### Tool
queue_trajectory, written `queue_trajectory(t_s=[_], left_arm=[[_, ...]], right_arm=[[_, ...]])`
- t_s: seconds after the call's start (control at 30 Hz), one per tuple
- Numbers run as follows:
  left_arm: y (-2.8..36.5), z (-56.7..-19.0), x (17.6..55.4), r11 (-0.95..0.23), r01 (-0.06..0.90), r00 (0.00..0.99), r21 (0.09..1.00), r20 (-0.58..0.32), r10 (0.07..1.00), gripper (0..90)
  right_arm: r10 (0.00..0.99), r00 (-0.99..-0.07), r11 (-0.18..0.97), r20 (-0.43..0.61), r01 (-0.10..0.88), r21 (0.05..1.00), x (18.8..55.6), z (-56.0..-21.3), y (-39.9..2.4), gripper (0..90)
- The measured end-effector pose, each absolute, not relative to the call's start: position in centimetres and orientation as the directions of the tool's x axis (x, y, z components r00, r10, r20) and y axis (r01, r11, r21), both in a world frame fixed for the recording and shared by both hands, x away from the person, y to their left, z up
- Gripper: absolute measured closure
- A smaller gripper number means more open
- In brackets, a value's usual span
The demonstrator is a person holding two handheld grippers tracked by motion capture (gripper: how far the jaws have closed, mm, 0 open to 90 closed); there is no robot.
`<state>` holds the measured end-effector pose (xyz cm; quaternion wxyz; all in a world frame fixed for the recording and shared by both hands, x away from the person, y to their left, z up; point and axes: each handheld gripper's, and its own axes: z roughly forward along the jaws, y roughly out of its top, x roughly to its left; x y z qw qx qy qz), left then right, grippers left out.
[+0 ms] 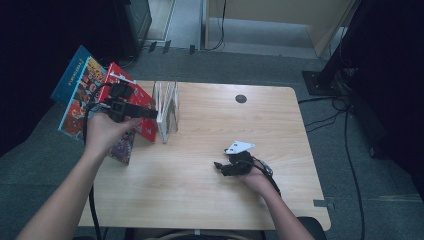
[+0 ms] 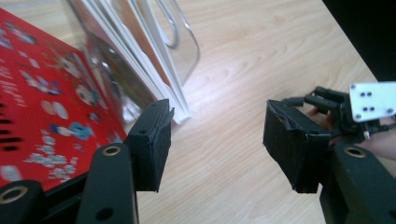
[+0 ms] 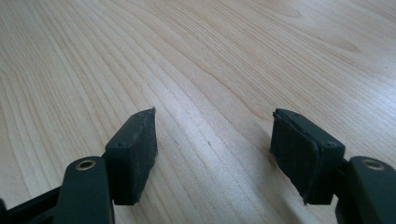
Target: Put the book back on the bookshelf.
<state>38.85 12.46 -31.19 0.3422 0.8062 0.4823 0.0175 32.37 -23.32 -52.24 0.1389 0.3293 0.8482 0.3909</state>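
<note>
A clear plastic book rack point(image 1: 167, 110) stands upright on the left part of the wooden table point(image 1: 210, 190). In the left gripper view the rack point(image 2: 180, 42) holds thin white-edged books point(image 2: 154, 79). A red picture book point(image 1: 142, 102) leans just left of it. My left gripper point(image 1: 150, 114) hovers over the red book point(image 2: 46, 107), its tips beside the rack. My left gripper point(image 2: 217, 144) is open with only table between its jaws. My right gripper point(image 1: 220, 167) rests low near the table's middle right, and my right gripper point(image 3: 212, 149) is open over bare wood.
A blue-edged picture book point(image 1: 75, 82) hangs off the table's left edge, and a patterned one point(image 1: 122, 147) lies under my left hand. A dark round grommet point(image 1: 241, 98) sits near the far edge. Cables point(image 1: 345, 130) trail on the floor to the right. My right gripper point(image 2: 327, 100) appears far right.
</note>
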Motion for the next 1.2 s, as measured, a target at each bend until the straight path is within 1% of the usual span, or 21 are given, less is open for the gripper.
queue_trajectory(t_s=[0.1,0.2,0.57,0.73,0.83,1.03,1.13,1.2], left_arm=[[11.9,-32.0,38.3,-0.308,0.763,0.544,0.568,-0.307,0.781,42.0],[11.2,-33.0,37.7,-0.325,0.753,0.556,0.573,-0.290,0.779,41.9],[8.8,-37.6,36.7,-0.357,0.748,0.592,0.559,-0.319,0.740,41.8],[7.6,-39.5,35.9,-0.401,0.711,0.633,0.578,-0.279,0.722,40.4],[7.1,-40.7,35.4,-0.391,0.704,0.643,0.593,-0.297,0.706,40.4],[6.2,-43.0,34.6,-0.425,0.691,0.656,0.585,-0.262,0.707,40.0],[6.0,-44.0,34.0,-0.431,0.689,0.662,0.582,-0.263,0.702,39.9],[6.1,-44.5,33.8,-0.424,0.697,0.658,0.579,-0.281,0.699,39.9]], right_arm=[[0.668,-0.744,0.477,0.022,0.450,0.755,32.4,-52.2,-23.3,31.6],[0.668,-0.744,0.476,0.022,0.450,0.755,32.4,-52.2,-23.3,31.6],[0.667,-0.744,0.478,0.020,0.449,0.755,32.4,-52.2,-23.3,31.5],[0.667,-0.744,0.478,0.021,0.450,0.754,32.4,-52.2,-23.3,31.5],[0.671,-0.742,0.475,0.021,0.451,0.755,32.3,-52.3,-23.2,30.5],[0.668,-0.744,0.479,0.021,0.451,0.753,32.3,-52.3,-23.0,29.2],[0.673,-0.739,0.475,0.023,0.456,0.752,32.3,-52.3,-22.8,29.2],[0.676,-0.737,0.473,0.025,0.459,0.752,32.3,-52.2,-22.7,29.2]])
